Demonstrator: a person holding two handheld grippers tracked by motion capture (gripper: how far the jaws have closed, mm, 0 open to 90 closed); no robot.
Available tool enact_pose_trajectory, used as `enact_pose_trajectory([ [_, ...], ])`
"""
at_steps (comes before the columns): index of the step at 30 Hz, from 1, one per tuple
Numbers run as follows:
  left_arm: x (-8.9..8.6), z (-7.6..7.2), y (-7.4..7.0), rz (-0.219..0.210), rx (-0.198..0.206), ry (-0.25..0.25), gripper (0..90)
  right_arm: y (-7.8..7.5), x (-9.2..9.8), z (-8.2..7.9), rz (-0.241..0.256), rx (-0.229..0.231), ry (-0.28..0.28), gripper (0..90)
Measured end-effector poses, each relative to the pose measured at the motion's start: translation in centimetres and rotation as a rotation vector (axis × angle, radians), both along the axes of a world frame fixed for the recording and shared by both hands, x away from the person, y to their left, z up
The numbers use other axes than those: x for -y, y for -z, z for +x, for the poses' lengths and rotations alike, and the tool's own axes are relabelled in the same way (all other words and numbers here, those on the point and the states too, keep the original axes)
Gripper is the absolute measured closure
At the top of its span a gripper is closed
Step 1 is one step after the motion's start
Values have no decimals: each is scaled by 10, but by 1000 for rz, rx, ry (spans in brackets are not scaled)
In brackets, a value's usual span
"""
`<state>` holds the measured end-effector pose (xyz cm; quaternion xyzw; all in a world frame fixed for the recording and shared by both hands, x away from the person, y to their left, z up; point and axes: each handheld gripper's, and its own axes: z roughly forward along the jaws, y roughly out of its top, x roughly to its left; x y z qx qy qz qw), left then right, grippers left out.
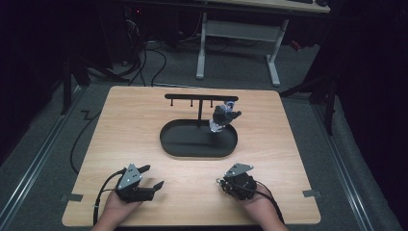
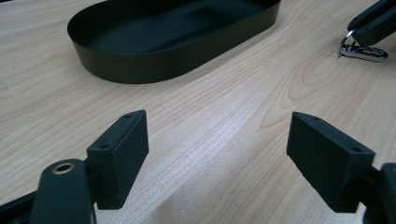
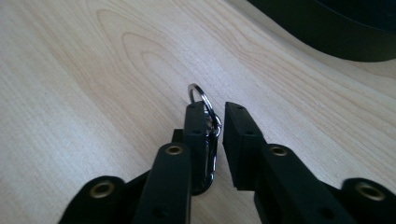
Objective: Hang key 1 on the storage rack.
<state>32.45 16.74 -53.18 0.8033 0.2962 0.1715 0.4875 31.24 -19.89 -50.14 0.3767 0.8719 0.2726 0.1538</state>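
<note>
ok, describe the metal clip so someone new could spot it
Start at the black oval tray mid-table, then come toward the person's right hand. The clip sits between the right gripper jaws: a shiny silver ring and clasp, the only bright metal on the bare wood.

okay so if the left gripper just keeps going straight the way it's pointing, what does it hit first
Probably bare table first. The left gripper is open with nothing between its jaws. Beyond lie the black oval tray, left of centre, and the right gripper's metal clip, off right. Depth is unclear.

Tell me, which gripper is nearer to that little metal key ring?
Right. The right gripper has its jaws closed around the key ring, touching it. The left gripper is apart from it, open over bare table.
</note>
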Motion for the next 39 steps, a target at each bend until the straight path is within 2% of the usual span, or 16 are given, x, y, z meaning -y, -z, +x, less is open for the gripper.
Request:
enact_pose_trajectory([
  [1,0,0,0,0,0,0,216,0,0,0,0,0,0,816],
  [3,0,0,0,3,-1,2,216,-4,1,6,-25,-41,-27,831],
  [5,0,0,0,4,-1,2,216,-5,1,8,-37,-54,-39,838],
  [6,0,0,0,4,0,2,216,-8,0,13,-56,-88,-56,840],
  [12,0,0,0,5,-1,2,217,-12,-5,23,-130,-163,-98,844],
  [14,0,0,0,4,-2,2,217,-14,-8,26,-164,-178,-109,844],
  [15,0,0,0,4,-2,2,217,-14,-8,26,-164,-178,-109,844],
  [17,1,0,0,6,-2,3,218,-16,-13,31,-202,-198,-142,843],
  [22,1,0,0,8,-1,6,218,-18,-20,35,-246,-229,-166,846],
  [23,1,0,0,8,0,7,218,-17,-22,37,-270,-243,-184,862],
  [26,1,0,0,8,-1,7,218,-17,-25,38,-296,-255,-196,886],
  [31,1,0,0,9,-2,7,218,-19,-24,40,-278,-287,-184,890],
  [39,1,0,0,11,-3,7,219,-39,-8,42,-212,-305,-135,891],
])
